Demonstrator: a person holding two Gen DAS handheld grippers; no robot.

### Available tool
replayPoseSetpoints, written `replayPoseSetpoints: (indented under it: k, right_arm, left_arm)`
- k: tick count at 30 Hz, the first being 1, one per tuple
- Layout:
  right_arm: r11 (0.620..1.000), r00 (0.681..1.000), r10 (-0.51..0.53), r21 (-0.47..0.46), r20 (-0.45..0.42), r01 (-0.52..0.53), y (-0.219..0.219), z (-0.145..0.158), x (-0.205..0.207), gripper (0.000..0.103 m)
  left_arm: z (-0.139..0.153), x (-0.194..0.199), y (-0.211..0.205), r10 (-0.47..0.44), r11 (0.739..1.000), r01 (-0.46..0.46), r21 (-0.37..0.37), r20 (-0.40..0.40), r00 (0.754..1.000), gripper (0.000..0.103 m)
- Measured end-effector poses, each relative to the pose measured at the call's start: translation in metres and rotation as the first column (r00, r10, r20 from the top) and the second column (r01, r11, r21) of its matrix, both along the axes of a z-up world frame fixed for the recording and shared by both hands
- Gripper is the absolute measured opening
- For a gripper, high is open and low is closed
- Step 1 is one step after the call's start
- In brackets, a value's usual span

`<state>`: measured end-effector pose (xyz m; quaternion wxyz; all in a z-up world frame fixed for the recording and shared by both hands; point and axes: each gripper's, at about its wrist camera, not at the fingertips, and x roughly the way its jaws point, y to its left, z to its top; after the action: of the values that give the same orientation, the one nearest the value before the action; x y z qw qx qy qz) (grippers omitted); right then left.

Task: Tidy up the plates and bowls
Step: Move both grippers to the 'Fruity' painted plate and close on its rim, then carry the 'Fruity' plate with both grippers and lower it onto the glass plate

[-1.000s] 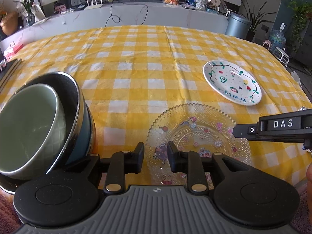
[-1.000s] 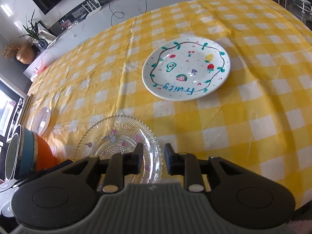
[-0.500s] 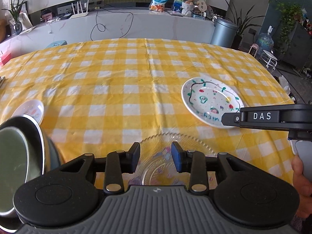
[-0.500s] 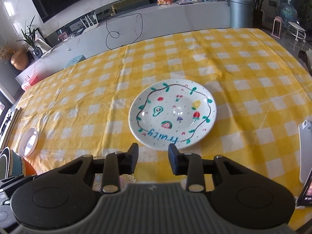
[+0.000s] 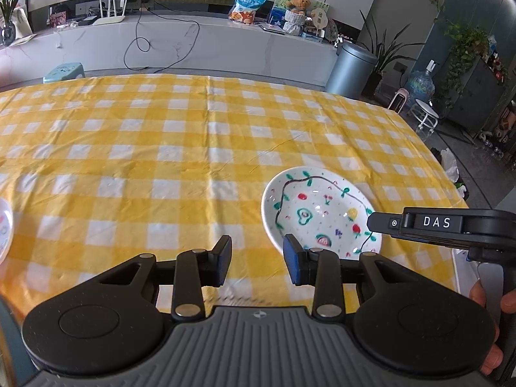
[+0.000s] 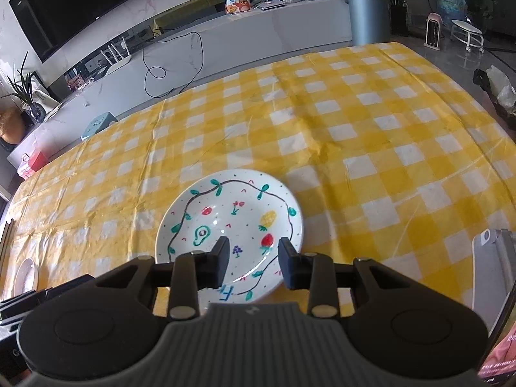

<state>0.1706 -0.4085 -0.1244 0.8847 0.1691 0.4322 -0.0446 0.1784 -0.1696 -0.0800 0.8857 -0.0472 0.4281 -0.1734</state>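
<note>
— What writing was legible on the table?

— "DAS", in white capitals, ran along the right gripper [image 5: 371,221], its tip over the white round plate painted with fruit and a vine border [image 6: 229,235]. Blue lettering at the plate's near rim was hidden.

— And the claws?

— Both stood parted and empty. The left gripper [image 5: 256,259] hung above the yellow-and-white checked tablecloth [image 5: 161,148], just left of the plate. A small white dish [image 6: 25,277] lay at the left edge.
</note>
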Motion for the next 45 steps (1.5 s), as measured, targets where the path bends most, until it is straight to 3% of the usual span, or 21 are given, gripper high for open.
replayPoseSetpoints:
  k: [5,9,20,25,35,45]
  right_arm:
    - [0.999,0.999,-0.029,-0.024,-0.028,0.028,-0.02,-0.008,0.021,0.024]
    - [0.999,0.997,-0.044,0.023,-0.057,0.046,-0.036,-0.017,0.03,0.02]
    - [0.991,0.995,-0.056,0.116,-0.078,0.065,-0.048,-0.028,0.04,0.013]
    - [0.988,0.993,-0.06,0.135,-0.1,0.074,-0.049,-0.033,0.04,0.013]
    - [0.989,0.993,-0.057,0.132,-0.106,0.071,-0.046,-0.035,0.039,0.012]
    - [0.973,0.994,-0.03,0.223,-0.109,0.054,-0.046,-0.034,0.033,0.009]
  left_arm:
    - [-0.01,0.017,-0.01,-0.008,1.0,0.008,-0.01,-0.019,1.0,0.041]
    - [-0.021,0.03,-0.013,0.0,0.999,-0.001,-0.034,-0.053,0.999,0.04]
    - [-0.04,0.053,-0.017,0.016,0.997,-0.025,-0.079,-0.119,0.993,0.024]
    - [-0.041,0.056,-0.019,0.023,0.995,-0.035,-0.095,-0.122,0.992,0.019]
    - [-0.038,0.054,-0.023,0.025,0.998,-0.03,-0.057,-0.1,0.995,0.015]
    - [-0.022,0.038,-0.005,0.06,0.997,-0.064,-0.051,-0.069,0.996,0.015]
